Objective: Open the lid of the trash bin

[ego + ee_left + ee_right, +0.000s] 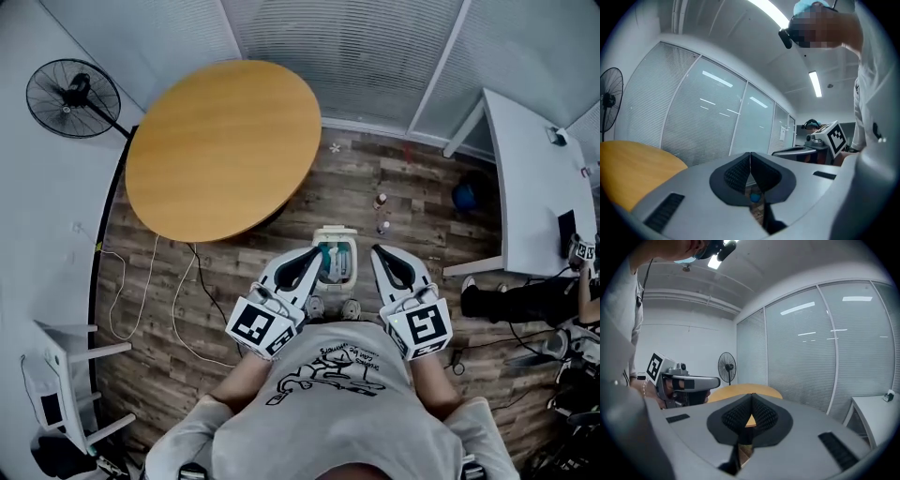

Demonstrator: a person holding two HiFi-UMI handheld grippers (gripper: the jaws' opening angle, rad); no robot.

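Observation:
A small white trash bin (336, 259) stands on the wood floor just ahead of my feet, and its top shows a teal patch inside a white rim. Whether its lid is up I cannot tell. My left gripper (313, 256) hangs just left of the bin and my right gripper (381, 253) just right of it, both above it and pointing forward. In the left gripper view the gripper (750, 157) has its dark pads pressed together with nothing between them. The right gripper (752, 398) looks the same in its own view. Neither gripper view shows the bin.
A round wooden table (225, 145) stands ahead on the left, with a floor fan (73, 97) beyond it. A white desk (534, 178) is at the right. Two small bottles (381, 214) and a blue ball (464, 195) lie past the bin. Cables (155, 300) trail on the left.

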